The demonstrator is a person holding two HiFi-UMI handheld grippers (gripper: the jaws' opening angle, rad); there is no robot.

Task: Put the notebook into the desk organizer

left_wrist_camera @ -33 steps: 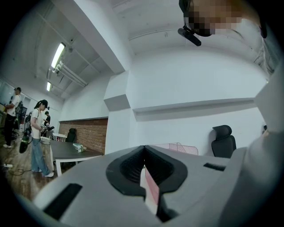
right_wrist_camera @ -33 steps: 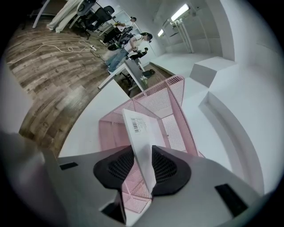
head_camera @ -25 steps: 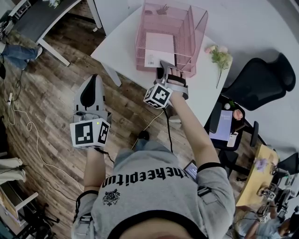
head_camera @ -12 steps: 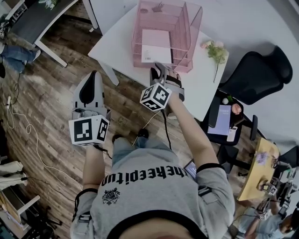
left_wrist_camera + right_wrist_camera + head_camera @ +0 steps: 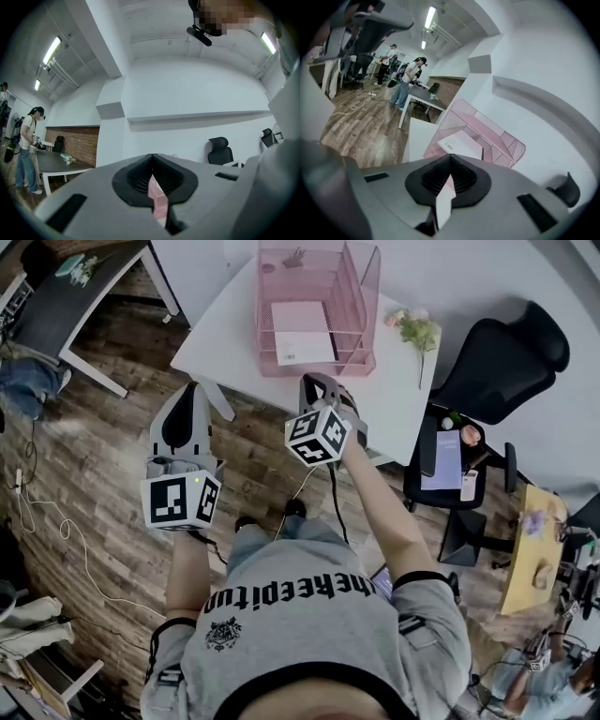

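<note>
The notebook [image 5: 302,332] lies in the desk organizer [image 5: 367,289] on the table [image 5: 220,332].

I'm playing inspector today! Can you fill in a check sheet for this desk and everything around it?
Surface: white table.
Job's things: notebook lies flat in the pink organizer.
Clutter: flowers beside the organizer.
Grippers: left gripper shut, over the floor; right gripper just closed, empty, in front of the organizer.
Cables: white cable on the floor; black cable along the right arm.
Surroundings: wood floor, black chair, dark desk.
</note>
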